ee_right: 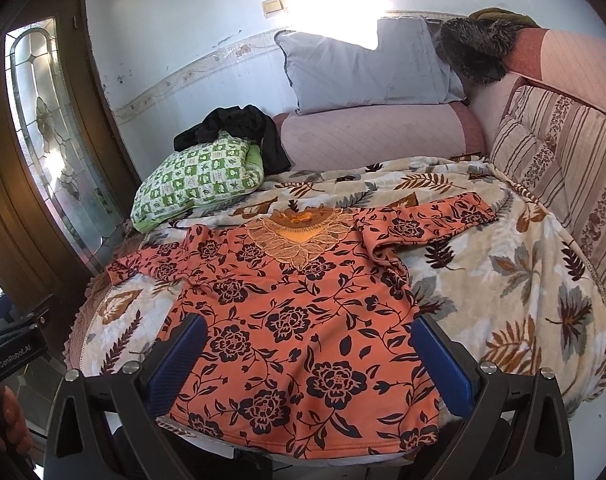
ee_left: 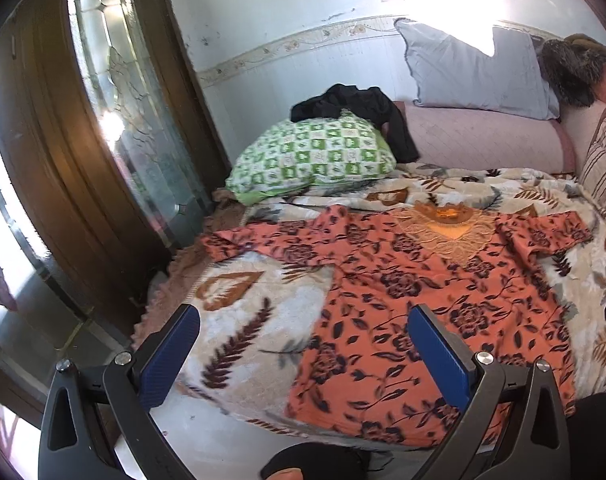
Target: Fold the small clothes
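An orange top with dark flowers [ee_left: 415,304] [ee_right: 303,312] lies flat and face up on the leaf-print blanket [ee_left: 239,320] [ee_right: 515,280], both sleeves spread out and the lace collar [ee_right: 295,236] at the far side. My left gripper [ee_left: 303,352] is open and hovers above the top's lower left part, holding nothing. My right gripper [ee_right: 309,364] is open too, above the hem near the bed's front edge, with the cloth showing between its blue fingers [ee_right: 443,368]. The body of the left gripper [ee_right: 11,344] shows at the left edge of the right wrist view.
A green checked pillow [ee_left: 311,156] [ee_right: 199,184] with a black garment [ee_left: 363,108] [ee_right: 239,128] on it lies at the back left. A pink bolster [ee_right: 379,136], a pale blue pillow [ee_right: 363,68] and striped cushions [ee_right: 563,160] line the back and right. A wooden glass door [ee_left: 103,120] stands left.
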Available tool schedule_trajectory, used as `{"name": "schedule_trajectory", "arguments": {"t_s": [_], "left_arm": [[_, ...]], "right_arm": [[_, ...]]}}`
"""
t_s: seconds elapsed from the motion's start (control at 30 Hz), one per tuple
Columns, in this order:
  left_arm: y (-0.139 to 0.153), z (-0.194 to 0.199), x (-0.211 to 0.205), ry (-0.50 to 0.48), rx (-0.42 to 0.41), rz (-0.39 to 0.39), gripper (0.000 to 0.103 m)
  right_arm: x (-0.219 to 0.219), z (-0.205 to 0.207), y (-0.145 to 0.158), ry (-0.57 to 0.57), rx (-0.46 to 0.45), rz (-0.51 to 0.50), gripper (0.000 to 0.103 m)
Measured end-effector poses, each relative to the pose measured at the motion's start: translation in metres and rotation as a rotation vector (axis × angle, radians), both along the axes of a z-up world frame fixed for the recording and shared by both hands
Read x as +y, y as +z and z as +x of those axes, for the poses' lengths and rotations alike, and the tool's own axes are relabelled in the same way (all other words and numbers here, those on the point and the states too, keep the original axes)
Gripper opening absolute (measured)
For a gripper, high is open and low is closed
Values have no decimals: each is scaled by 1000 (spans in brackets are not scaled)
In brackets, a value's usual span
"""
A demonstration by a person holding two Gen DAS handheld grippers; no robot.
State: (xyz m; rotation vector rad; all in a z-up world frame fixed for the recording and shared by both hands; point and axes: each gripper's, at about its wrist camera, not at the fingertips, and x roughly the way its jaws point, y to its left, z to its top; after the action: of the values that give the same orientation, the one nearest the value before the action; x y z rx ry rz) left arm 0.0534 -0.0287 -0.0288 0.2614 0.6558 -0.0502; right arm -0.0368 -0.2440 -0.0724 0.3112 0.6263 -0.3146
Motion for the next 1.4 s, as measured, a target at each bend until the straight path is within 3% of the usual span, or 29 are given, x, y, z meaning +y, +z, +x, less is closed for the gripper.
{"name": "schedule_trajectory", "arguments": {"t_s": [0.17, 0.2, 0.23, 0.33, 0.37, 0.43, 0.47, 0.5, 0.57, 0.7, 0.87, 1.0, 1.03, 1.07, 1.1, 1.13, 1.23, 1.4], "left_arm": [[-10, 89, -54, -129, 154, -99, 103], [-8, 109, -67, -147, 168, -148, 103], [-5, 124, -75, -155, 152, -199, 103], [-21, 141, -106, -96, -80, -255, 103], [-45, 146, -116, -91, -65, -270, 103], [-101, 164, -141, -114, 135, -219, 103], [-134, 175, -159, -132, 263, -127, 103], [-159, 179, -171, -134, 324, -40, 102], [-183, 179, -181, -125, 322, 6, 101], [-183, 187, -191, -123, 267, -50, 101], [-195, 212, -181, -144, 260, -72, 101], [-208, 230, -184, -185, 338, -66, 101], [-207, 234, -183, -185, 340, -81, 101], [-207, 239, -181, -169, 340, -96, 101], [-207, 242, -177, -151, 334, -104, 101], [-206, 247, -173, -130, 326, -104, 101], [-202, 256, -155, -63, 298, -88, 101], [-181, 261, -113, 45, 220, -102, 101]], "right_arm": [[-74, 16, -17, -48, -70, 86, 103], [-95, 23, -23, -60, -72, 110, 103], [-118, 30, -32, -73, -64, 133, 103], [-187, 43, -55, -181, -72, 172, 103], [-210, 47, -63, -195, -81, 201, 103], [-256, 54, -77, -244, -89, 274, 103], [-278, 57, -84, -269, -108, 315, 103], [-299, 62, -91, -289, -121, 358, 103], [-334, 76, -107, -315, -120, 433, 103], [-391, 111, -144, -374, -147, 583, 102], [-452, 144, -202, -534, -154, 768, 77], [-468, 162, -207, -571, -205, 714, 73], [-470, 169, -207, -565, -192, 693, 64], [-473, 177, -211, -563, -165, 688, 34], [-474, 184, -217, -575, -123, 693, 20], [-473, 189, -218, -590, -107, 688, 13], [-452, 200, -195, -539, -139, 616, 11], [-378, 237, -122, -302, -218, 546, 11]]}}
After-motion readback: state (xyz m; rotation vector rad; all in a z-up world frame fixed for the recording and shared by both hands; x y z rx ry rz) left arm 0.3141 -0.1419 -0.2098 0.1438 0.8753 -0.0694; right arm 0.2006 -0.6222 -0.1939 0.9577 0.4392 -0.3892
